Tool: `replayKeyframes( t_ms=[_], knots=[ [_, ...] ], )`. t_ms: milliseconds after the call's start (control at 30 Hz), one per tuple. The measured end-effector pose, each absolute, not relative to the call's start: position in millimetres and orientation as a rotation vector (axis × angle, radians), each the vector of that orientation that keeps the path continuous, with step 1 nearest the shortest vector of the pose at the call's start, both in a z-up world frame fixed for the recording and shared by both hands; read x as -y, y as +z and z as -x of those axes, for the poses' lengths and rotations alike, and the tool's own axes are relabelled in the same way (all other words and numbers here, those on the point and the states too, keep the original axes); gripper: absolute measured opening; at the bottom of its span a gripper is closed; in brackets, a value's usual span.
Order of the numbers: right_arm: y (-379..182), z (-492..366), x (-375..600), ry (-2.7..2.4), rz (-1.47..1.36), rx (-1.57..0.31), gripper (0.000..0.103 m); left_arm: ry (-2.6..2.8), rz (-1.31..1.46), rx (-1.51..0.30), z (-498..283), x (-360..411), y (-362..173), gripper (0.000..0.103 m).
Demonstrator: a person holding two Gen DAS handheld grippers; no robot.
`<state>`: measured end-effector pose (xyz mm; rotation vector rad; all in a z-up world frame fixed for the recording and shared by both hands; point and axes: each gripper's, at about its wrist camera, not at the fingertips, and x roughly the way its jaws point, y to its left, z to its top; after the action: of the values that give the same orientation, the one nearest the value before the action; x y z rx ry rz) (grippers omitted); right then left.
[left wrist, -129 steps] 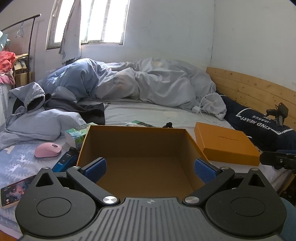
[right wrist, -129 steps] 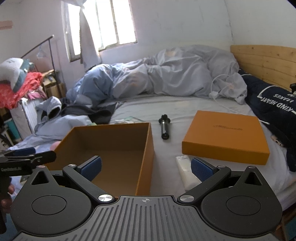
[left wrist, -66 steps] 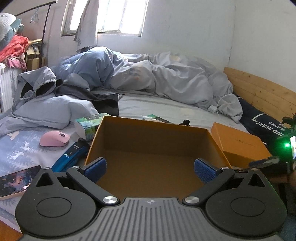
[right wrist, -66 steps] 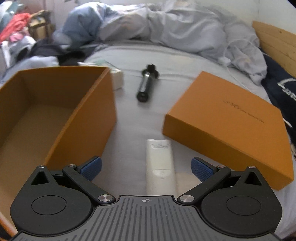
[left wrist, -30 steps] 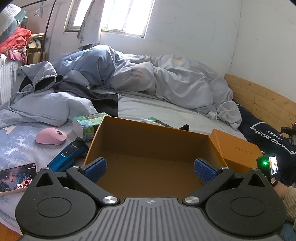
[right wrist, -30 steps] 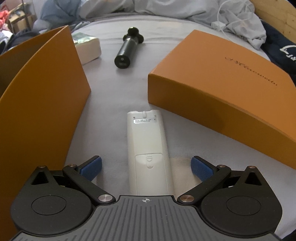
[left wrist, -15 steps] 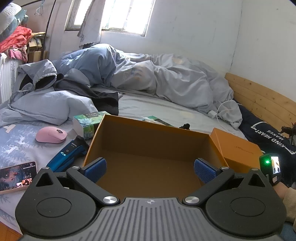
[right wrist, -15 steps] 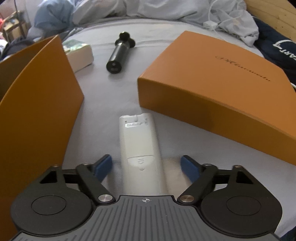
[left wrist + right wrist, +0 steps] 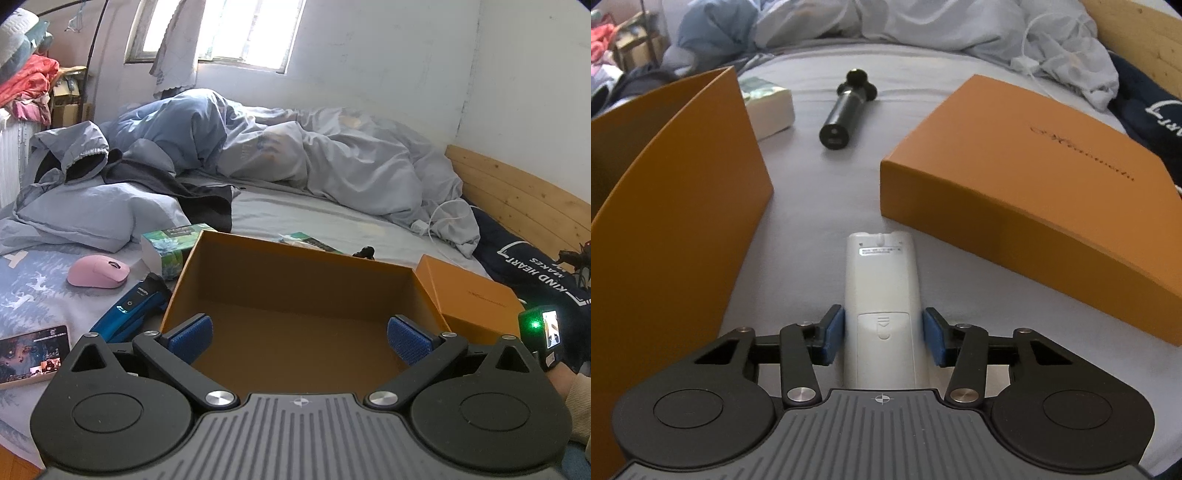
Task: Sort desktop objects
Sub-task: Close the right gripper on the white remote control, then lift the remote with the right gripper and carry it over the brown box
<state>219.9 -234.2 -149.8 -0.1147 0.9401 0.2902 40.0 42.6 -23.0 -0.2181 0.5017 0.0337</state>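
An open orange box (image 9: 295, 280) stands on the bed, empty inside; its side wall shows in the right wrist view (image 9: 676, 206). My left gripper (image 9: 299, 338) is open and empty, held over the box's near edge. My right gripper (image 9: 882, 338) has its blue pads closed in against the sides of a white remote (image 9: 881, 280) that lies face down on the sheet between the box and the orange lid (image 9: 1034, 177). A pink mouse (image 9: 98, 271), a blue shaver (image 9: 129, 312) and a phone (image 9: 29, 354) lie left of the box.
A black cylindrical tool (image 9: 847, 109) and a green tissue pack (image 9: 768, 101) lie beyond the remote. A green box (image 9: 170, 243) sits at the orange box's far left corner. Rumpled duvet and clothes (image 9: 258, 147) fill the back of the bed. The wooden headboard (image 9: 517, 199) is at the right.
My right gripper came down over the white remote and its fingers closed in from wide open to the remote's sides. My left gripper has stayed open over the box.
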Motion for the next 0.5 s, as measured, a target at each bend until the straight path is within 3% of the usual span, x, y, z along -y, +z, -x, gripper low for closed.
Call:
replayKeyframes(
  t_ms=[500],
  knots=[
    [-128.7, -199.6, 237.8, 0.264, 0.090, -0.861, 0.050, 0.019, 0.218, -0.488, -42.4, -36.8, -20.3, 0.103]
  ],
)
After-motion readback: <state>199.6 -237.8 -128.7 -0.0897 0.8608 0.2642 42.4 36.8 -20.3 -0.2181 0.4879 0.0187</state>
